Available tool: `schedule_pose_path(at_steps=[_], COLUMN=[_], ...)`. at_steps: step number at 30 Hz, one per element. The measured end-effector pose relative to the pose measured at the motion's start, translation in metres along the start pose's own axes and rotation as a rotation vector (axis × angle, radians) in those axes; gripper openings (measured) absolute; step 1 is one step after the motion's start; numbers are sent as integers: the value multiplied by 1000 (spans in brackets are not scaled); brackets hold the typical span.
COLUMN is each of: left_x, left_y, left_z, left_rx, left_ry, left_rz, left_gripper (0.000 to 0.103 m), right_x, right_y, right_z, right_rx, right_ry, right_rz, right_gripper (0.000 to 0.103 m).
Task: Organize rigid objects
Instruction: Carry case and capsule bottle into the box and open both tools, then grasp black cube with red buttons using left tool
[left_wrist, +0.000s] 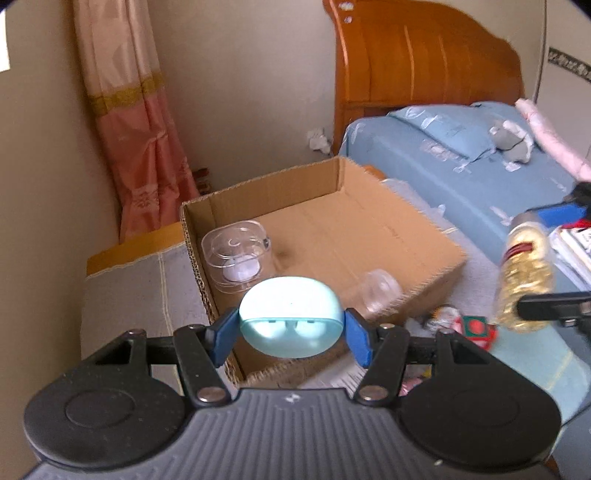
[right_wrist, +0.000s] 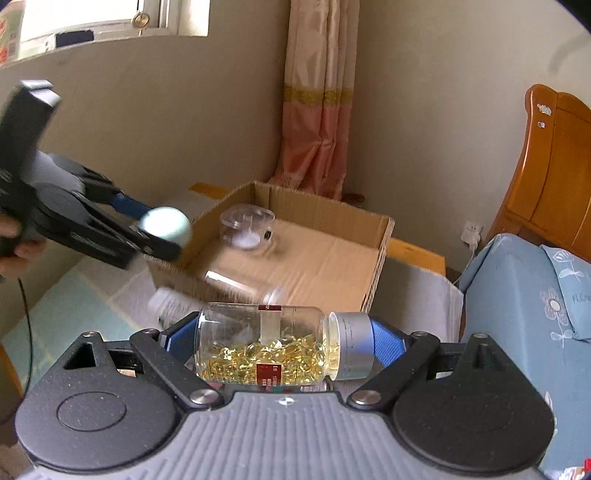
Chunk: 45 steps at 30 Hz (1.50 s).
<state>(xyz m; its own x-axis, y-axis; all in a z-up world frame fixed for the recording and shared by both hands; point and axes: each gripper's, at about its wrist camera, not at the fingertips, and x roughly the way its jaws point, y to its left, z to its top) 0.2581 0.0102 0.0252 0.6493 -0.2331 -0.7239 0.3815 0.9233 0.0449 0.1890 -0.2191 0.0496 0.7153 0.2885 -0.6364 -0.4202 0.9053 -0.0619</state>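
Observation:
My left gripper (left_wrist: 290, 332) is shut on a pale teal earbud case (left_wrist: 290, 315), held above the near edge of an open cardboard box (left_wrist: 369, 236). It also shows in the right wrist view (right_wrist: 168, 225) at the box's left corner. My right gripper (right_wrist: 284, 345) is shut on a clear capsule bottle (right_wrist: 266, 345) with a silver cap, held sideways in front of the box (right_wrist: 325, 258). The bottle shows at the right of the left wrist view (left_wrist: 524, 280). A clear round plastic container (left_wrist: 236, 254) sits in the box's far left corner. Another clear item (left_wrist: 380, 291) lies near the box's front wall.
The box stands on a grey cloth-covered surface (left_wrist: 125, 295) beside a bed with blue bedding (left_wrist: 480, 177) and a wooden headboard (left_wrist: 424, 59). A pink curtain (left_wrist: 140, 140) hangs behind. Small colourful objects (left_wrist: 476, 328) lie to the right of the box.

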Motion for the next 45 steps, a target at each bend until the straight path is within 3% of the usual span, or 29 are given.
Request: schedule_pose_path(at_steps=[8, 16, 17, 20, 21, 35, 37, 45], left_x=[31, 30, 29, 15, 11, -40, -43, -41], left_y=[9, 4, 5, 8, 9, 29, 29, 23], left_z=[-4, -5, -5, -8, -9, -32, -37, -52], left_rx=[0, 39, 41, 20, 14, -92, -96, -80], left_ry=[66, 56, 52, 15, -2, -124, -125, -94], left_rz=[32, 55, 58, 56, 55, 89, 100, 95], left_gripper=[60, 62, 66, 93, 95, 102, 102, 102], right_x=[19, 39, 42, 52, 55, 135, 134, 93], right_y=[-7, -10, -10, -11, -12, -38, -40, -19], right_z=[21, 36, 39, 47, 50, 99, 102, 81], right_rx=[-4, 23, 28, 30, 29, 117, 130, 88], right_ry=[6, 18, 21, 36, 37, 130, 111, 88], right_rz=[-6, -2, -2, -2, -3, -48, -65, -34], right_gripper=[96, 96, 96, 96, 96, 96, 103, 103])
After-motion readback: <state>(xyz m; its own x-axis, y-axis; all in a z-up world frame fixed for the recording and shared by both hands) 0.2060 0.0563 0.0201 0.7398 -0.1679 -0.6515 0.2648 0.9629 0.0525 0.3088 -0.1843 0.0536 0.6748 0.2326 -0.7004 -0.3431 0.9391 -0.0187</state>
